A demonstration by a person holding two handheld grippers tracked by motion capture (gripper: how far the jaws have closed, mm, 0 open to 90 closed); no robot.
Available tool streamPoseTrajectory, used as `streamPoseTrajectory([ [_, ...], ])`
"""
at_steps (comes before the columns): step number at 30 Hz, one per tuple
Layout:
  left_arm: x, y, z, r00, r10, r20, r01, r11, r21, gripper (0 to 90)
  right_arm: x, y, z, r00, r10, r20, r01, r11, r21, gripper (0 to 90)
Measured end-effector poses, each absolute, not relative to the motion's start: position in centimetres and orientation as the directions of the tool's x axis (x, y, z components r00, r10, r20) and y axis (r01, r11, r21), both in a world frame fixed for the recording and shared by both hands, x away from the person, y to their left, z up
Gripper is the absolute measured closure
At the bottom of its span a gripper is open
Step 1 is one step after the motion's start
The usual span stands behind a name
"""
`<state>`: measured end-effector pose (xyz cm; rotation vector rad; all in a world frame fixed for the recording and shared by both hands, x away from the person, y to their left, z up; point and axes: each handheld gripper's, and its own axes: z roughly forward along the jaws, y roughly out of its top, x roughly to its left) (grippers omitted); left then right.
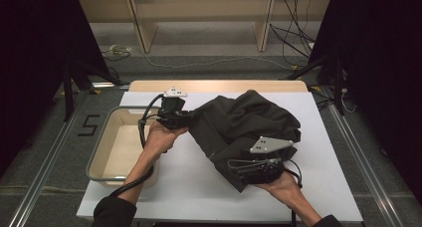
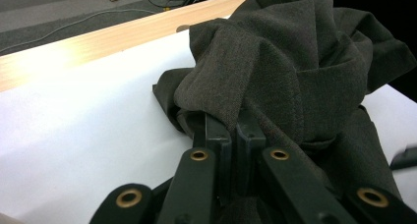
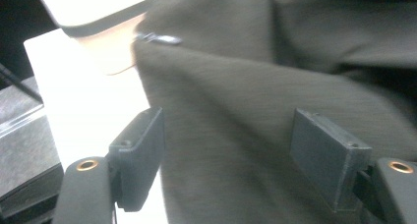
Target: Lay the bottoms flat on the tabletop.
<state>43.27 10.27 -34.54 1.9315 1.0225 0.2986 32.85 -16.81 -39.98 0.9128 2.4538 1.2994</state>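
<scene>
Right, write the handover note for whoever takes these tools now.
Left tool: shut on a fold of the dark garment at its left edge, beside the tray.
Right tool: jaws wide apart over the garment's near edge, gripping nothing.
Garment: crumpled in a heap on the white table, right of centre.
Tray: off the table's left side, nothing visible inside.
Done: the left-hand hold is secured.
Left: probably close the right tool on the near edge, then spread or fold the garment; which is meant, I cannot tell.

The garment (image 1: 244, 125) lies on the table (image 1: 199, 182), right of the bin (image 1: 102, 157) at the table's left edge.
</scene>
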Motion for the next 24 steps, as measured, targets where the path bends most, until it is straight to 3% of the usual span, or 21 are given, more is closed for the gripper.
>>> streamPoseTrajectory([
  [11,43.4,10.4,-34.1,0.635,0.743,-0.213,0.543,-0.233,0.807,86.8,32.7,-14.2,-41.4,-0.802,0.595,0.055,0.405,0.474,0.782,30.8],
  [14,43.5,10.3,-34.0,0.633,0.740,-0.229,0.547,-0.218,0.808,86.7,33.1,-13.8,-41.8,-0.782,0.622,0.037,0.420,0.483,0.769,43.8],
  [18,43.7,10.0,-33.9,0.649,0.723,-0.236,0.537,-0.216,0.815,86.2,34.1,-13.5,-42.1,-0.765,0.641,0.058,0.443,0.460,0.770,75.0],
  [20,43.7,9.6,-33.8,0.652,0.722,-0.231,0.531,-0.218,0.819,85.9,34.7,-13.1,-42.0,-0.764,0.642,0.062,0.445,0.455,0.771,86.5],
  [24,44.2,9.4,-34.1,0.648,0.723,-0.240,0.526,-0.197,0.828,76.5,35.9,-12.2,-42.1,-0.762,0.645,0.065,0.445,0.447,0.776,88.2],
])
